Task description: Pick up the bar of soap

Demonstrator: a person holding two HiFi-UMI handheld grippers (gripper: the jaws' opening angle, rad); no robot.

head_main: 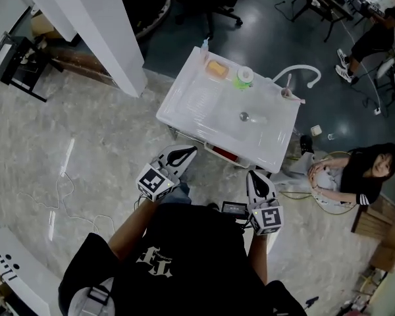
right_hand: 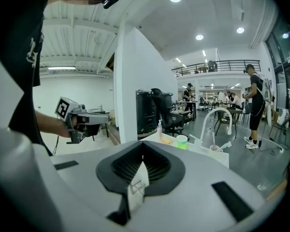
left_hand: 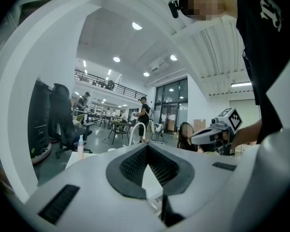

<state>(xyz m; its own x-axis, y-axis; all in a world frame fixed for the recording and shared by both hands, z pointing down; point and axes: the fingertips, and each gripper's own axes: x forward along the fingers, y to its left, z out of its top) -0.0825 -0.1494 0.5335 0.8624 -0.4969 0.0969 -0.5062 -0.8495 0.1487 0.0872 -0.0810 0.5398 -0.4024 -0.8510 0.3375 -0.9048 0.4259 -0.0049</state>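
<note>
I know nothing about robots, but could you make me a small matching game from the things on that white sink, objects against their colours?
Things:
1. soap
2. cup
3. faucet
4. drain

Colours:
A. green
B. silver
C. orange
D. white

Pairs: 1-C, 2-A, 3-D, 4-B

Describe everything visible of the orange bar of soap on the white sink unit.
The orange bar of soap is a small rounded rectangle, pale yellow-orange and whole as far as can be seen. It lies flat at the far left corner of the white sink unit. A green cup stands to its right, apart from it, and a clear pump bottle stands just behind. Only the unit touches it. Surface detail is too small to tell.
</note>
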